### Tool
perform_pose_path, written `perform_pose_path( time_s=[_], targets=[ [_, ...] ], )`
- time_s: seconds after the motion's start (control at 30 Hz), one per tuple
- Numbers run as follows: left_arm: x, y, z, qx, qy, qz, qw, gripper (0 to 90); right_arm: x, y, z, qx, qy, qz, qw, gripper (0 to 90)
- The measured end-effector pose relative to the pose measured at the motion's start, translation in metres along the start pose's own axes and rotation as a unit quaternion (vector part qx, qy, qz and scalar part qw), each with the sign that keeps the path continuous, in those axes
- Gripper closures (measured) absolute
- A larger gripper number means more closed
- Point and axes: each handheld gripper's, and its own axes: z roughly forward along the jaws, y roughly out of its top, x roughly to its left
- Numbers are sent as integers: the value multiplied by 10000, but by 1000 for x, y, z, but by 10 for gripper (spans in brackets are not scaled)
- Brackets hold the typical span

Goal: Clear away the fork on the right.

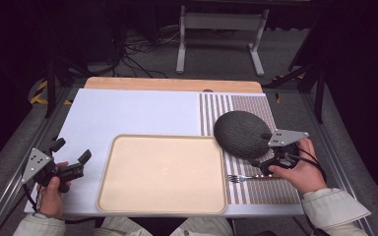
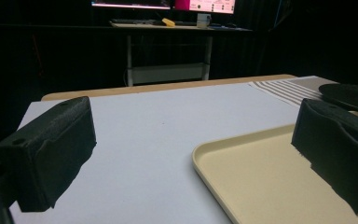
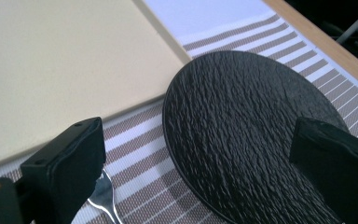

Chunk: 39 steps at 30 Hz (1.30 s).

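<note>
Right gripper view: my right gripper (image 3: 200, 172) hovers with jaws spread over the black plate (image 3: 247, 135), fork (image 3: 103, 196) beside, probably bound for the tray (image 1: 162, 172); left gripper (image 1: 71, 158) idles, spread.

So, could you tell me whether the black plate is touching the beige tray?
Cannot tell. In the right gripper view the black plate rim runs right up to the beige tray corner, and the high view shows them meeting too; neither view shows contact or a gap plainly.

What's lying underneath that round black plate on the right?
The black plate rests on a striped placemat, beside the beige tray. A fork lies on the mat just in front of the plate, not under it. Whatever sits beneath the plate's middle is covered.
</note>
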Motion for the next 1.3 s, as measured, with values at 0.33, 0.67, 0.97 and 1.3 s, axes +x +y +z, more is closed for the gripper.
perform_pose_path(
  time_s=[0.33, 0.67, 0.97, 1.3],
  targets=[
    [0, 0, 0, 8, -1, 3, 10000, 3, -5, 6, 2, 581, 230, -222, 9978, 49],
    [0, 0, 0, -1, 36, 4, 10000, 3, -9, 16, 8, 1270, 529, -461, 9894, 60],
    [0, 0, 0, -11, 52, 19, 10000, 3, -12, 17, 14, 1670, 756, -564, 9814, 67],
    [0, 0, -1, -26, 52, 2, 10000, 3, -5, 6, 28, 2069, 1441, -869, 9638, 227]
  ],
)
